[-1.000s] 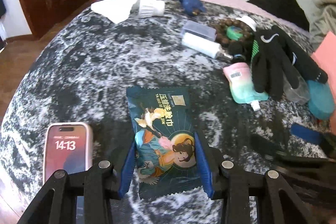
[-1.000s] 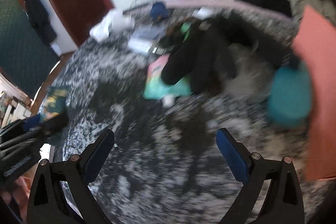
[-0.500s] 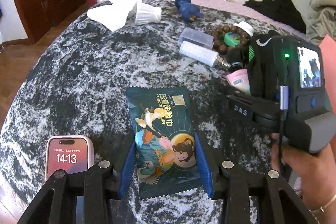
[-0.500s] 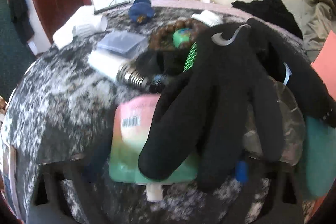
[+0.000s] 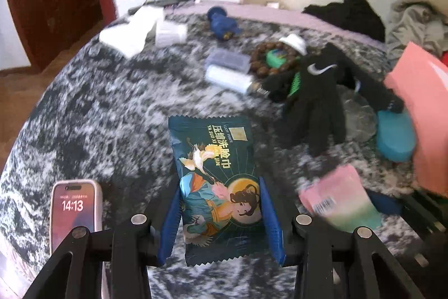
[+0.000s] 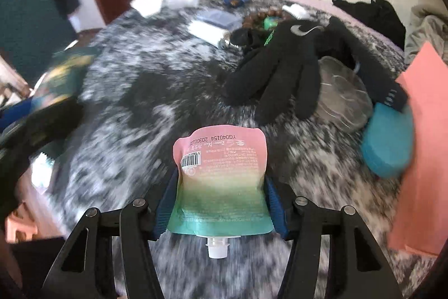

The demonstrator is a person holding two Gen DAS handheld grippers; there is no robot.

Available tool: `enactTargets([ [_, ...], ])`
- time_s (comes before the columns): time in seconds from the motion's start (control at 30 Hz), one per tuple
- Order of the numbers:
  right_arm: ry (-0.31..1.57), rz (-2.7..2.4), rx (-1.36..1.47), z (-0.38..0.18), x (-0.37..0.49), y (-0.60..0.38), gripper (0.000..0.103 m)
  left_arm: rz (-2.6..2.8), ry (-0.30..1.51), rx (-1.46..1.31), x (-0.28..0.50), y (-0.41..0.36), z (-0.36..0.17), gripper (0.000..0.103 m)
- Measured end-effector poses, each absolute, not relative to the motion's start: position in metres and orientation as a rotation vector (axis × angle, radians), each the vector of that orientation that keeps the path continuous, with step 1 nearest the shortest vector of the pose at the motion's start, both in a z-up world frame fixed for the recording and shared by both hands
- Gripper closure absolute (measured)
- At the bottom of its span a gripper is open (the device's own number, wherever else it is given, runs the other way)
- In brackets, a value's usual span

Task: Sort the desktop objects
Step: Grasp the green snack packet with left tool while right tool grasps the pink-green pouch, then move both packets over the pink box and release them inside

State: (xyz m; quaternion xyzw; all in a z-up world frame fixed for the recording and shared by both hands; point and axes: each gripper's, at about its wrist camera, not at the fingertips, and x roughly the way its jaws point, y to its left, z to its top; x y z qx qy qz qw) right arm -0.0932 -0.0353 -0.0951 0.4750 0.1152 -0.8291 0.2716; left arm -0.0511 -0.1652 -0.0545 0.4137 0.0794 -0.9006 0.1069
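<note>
My left gripper point(image 5: 221, 220) is shut on a dark teal illustrated packet point(image 5: 215, 181), its blue pads pressing both long edges. My right gripper point(image 6: 219, 206) is shut on a pink-to-green spout pouch point(image 6: 221, 181), spout toward the camera. The pouch also shows in the left wrist view point(image 5: 338, 203), low right. The teal packet shows blurred at the left in the right wrist view point(image 6: 64, 74). Everything is over a mottled black-and-white fuzzy blanket point(image 5: 98, 108).
A phone point(image 5: 74, 212) showing 14:13 lies left of the packet. Black gloves point(image 6: 282, 66), a teal pad point(image 6: 387, 142), a pink sheet point(image 6: 420, 153), beads point(image 5: 268, 58), a white tube point(image 5: 226, 77), a clear box point(image 5: 226, 60), a blue toy point(image 5: 221, 24) and white items point(image 5: 140, 30) lie farther back.
My right gripper closed on the pink-green pouch by the gloves and drew it back toward the near right. My left gripper keeps its hold on the teal packet, nearly still.
</note>
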Motion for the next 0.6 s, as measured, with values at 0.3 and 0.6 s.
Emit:
enactTargets([
  [0.3,0.187,-2.43,0.956,-0.005,-0.033,0.058,0.042,-2.787,0.199,1.088,-0.052,-0.108,-0.009,0.058],
  [0.6,0.003,-2.836,0.655,0.063,-0.023,0.173,0.042,-3.067,0.111,1.034,-0.082,0.015,0.03,0.058],
])
